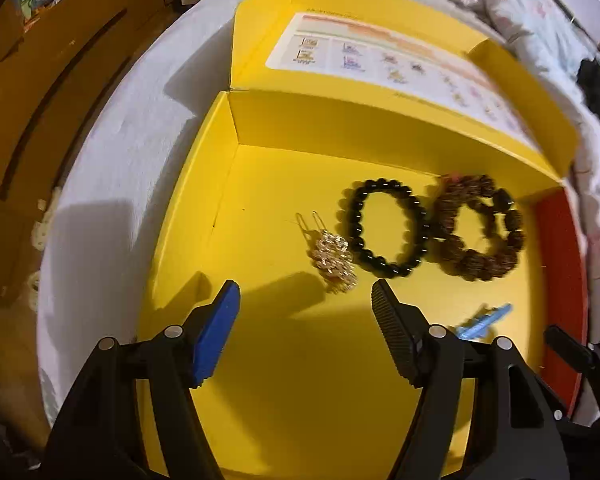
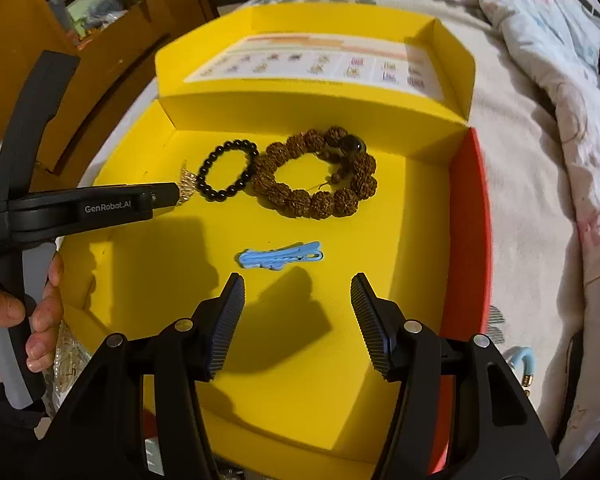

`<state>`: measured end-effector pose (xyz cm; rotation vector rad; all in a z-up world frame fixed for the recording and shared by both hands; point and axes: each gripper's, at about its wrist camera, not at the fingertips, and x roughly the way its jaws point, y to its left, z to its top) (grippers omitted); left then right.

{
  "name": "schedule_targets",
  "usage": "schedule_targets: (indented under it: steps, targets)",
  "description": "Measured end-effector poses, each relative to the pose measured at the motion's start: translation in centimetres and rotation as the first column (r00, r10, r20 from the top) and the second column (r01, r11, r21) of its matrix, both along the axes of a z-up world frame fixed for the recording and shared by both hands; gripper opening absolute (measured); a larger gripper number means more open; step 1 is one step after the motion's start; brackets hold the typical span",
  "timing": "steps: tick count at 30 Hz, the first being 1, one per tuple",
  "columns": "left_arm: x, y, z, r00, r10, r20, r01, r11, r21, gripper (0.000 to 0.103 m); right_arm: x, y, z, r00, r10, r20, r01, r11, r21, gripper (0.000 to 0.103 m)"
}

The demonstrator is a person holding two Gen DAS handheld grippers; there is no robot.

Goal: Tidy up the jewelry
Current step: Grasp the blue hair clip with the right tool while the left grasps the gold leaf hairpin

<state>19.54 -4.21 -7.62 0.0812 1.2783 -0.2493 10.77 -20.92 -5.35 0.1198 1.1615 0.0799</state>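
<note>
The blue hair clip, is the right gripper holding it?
No, the blue hair clip lies on the yellow box floor, ahead of the open, empty right gripper.

A bed (image 2: 532, 152) covered in a pale, faintly patterned quilt carried everything, with an open yellow box (image 2: 388, 380) resting flat on it, its lid (image 2: 300, 24) folded back and bearing a printed sheet inside. A light blue curved item (image 2: 522, 358) lay on the quilt just beside the box's red side wall (image 2: 466, 240). On the box floor lay a black bead bracelet (image 1: 388, 228) touching a brown rough-bead bracelet (image 1: 480, 228), a gold hairpin (image 1: 332, 256) beside the black one, and a blue hair clip (image 2: 280, 256) nearer the camera.
</note>
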Motion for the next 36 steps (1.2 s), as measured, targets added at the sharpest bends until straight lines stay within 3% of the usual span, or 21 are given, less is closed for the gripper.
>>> schedule_targets:
  steps: [10,22,28,31,36]
  targets:
    - [1.6,0.0,-0.9,1.000,0.000,-0.018,0.000,1.000,0.011,0.062,2.3,1.9,-2.2,0.997,0.042,-0.066,-0.046,0.997,-0.059,0.059]
    - [2.6,-1.6,-1.8,0.999,-0.046,-0.017,0.047,0.998,0.043,0.062,3.8,3.6,-3.7,0.995,0.057,-0.084,-0.068,0.988,-0.140,0.059]
    - [2.8,-1.9,-2.1,0.999,-0.036,-0.021,0.037,0.999,0.038,0.058,3.3,3.8,-3.7,0.995,0.058,-0.081,-0.068,0.989,-0.128,0.059]
    - [3.1,-2.0,-2.0,0.999,-0.037,-0.015,0.038,0.999,0.036,0.049,3.2,3.8,-3.6,0.995,0.059,-0.078,-0.069,0.988,-0.136,0.052]
    - [3.0,-2.2,-1.8,0.999,-0.036,-0.017,0.037,0.999,0.031,0.028,3.0,3.6,-3.3,0.995,0.064,-0.075,-0.072,0.991,-0.113,0.029]
